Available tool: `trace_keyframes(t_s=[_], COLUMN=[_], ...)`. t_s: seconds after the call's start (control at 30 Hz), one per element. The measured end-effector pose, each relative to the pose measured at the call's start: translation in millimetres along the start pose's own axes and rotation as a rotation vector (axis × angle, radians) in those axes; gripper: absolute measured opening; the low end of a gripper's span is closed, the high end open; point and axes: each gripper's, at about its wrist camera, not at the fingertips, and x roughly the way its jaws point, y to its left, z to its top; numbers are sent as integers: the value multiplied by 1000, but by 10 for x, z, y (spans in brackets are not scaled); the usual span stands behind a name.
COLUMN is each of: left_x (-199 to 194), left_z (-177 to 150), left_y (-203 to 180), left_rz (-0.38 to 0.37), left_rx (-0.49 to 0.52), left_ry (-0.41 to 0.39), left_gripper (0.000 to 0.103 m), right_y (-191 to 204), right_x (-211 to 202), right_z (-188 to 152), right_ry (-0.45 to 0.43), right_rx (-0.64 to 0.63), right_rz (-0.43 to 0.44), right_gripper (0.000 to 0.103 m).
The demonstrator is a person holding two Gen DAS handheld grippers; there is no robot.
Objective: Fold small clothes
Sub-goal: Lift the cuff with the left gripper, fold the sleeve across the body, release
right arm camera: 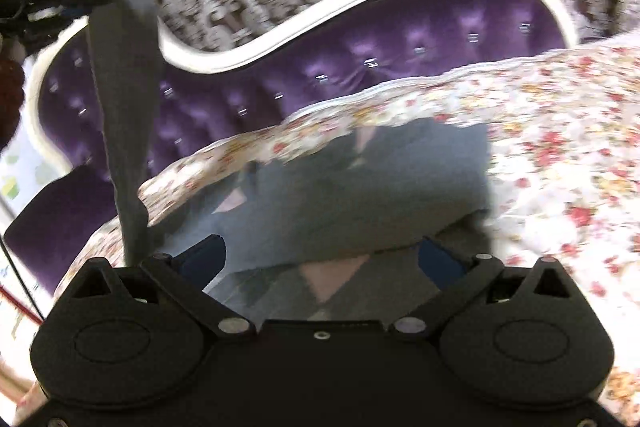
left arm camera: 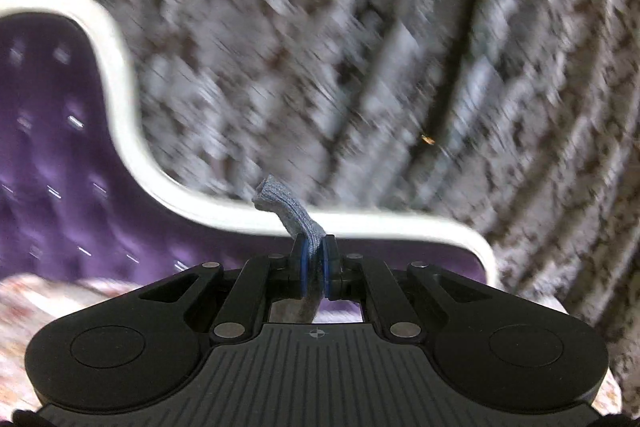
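A: Left tongs (left arm camera: 315, 265) first. How far apart?

B: Pinched nearly together on a grey-blue sock (left arm camera: 294, 215). Blue pads (left arm camera: 305, 267) pressed to the knit from both sides, cuff end poking up and leaning left past the tips, rest trailing down behind the jaws.

A: Seen from the other camera too?

B: Yes, upper left of the right wrist view: left tongs (right arm camera: 60, 7) raised near the headboard rim, sock (right arm camera: 124, 131) hanging from it as a long dark strip, lower end down by the bed's left edge.

A: Behind all that?

B: Purple tufted headboard (left arm camera: 60, 147) with a curved white frame, patterned grey curtain (left arm camera: 320, 47) above, heavily blurred.

A: Middle of the bed?

B: More grey cloth (right arm camera: 360, 187) lying spread on the floral bedspread (right arm camera: 560, 167), folds blurred, exact shape hard to tell; near edge reaching under the right tongs.

A: And the right tongs (right arm camera: 322, 261)?

B: Spread wide, blue fingertips (right arm camera: 202, 259) far apart, gripping nothing. Poised over the near part of the grey cloth; touching or just above, cannot tell.

A: Room to move?

B: Bare floral bedspread to the right of the cloth, wide and flat. Headboard close along the back, bed edge falling away at left beside the hanging sock.
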Motion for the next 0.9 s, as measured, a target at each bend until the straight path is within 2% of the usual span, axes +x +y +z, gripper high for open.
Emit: trace_keyframes(t_s=[0.13,0.27,0.37,0.47,0.57,0.63,0.73,0.9], left_x=[435,782,894,829,598,476,313,122], left_z=[-475,-979,-1222,-1326,-1325,-1321,-1327,-1454], left_y=[-303,-455,-474,-448,-384,-358,-234,231], left_rz=[-40,-33,-80,-140,-142,-133,-96,84], left_rx=[1,14,28,43,101,136,164,191], left_ry=[95,196,264,317,280,253,232,226], left_gripper=[7,10,32,45,58,65,66,66], right_y=[-171,-292,-346,-382,-400,-403,-404,-401], right_x=[-48,-89,-98,-107,-85,-71,-50,-18], right_z=[90,136,156,153,141,130,108,74], right_ry=[-8,-8,-6,-8,-3,0,8,17], right_rx=[55,80,92,98,102,104,100,95], right_rz=[-37,-67,-77,-88,-100,-108,-117,-126], right_gripper=[102,102,102,102,102,102,102,102])
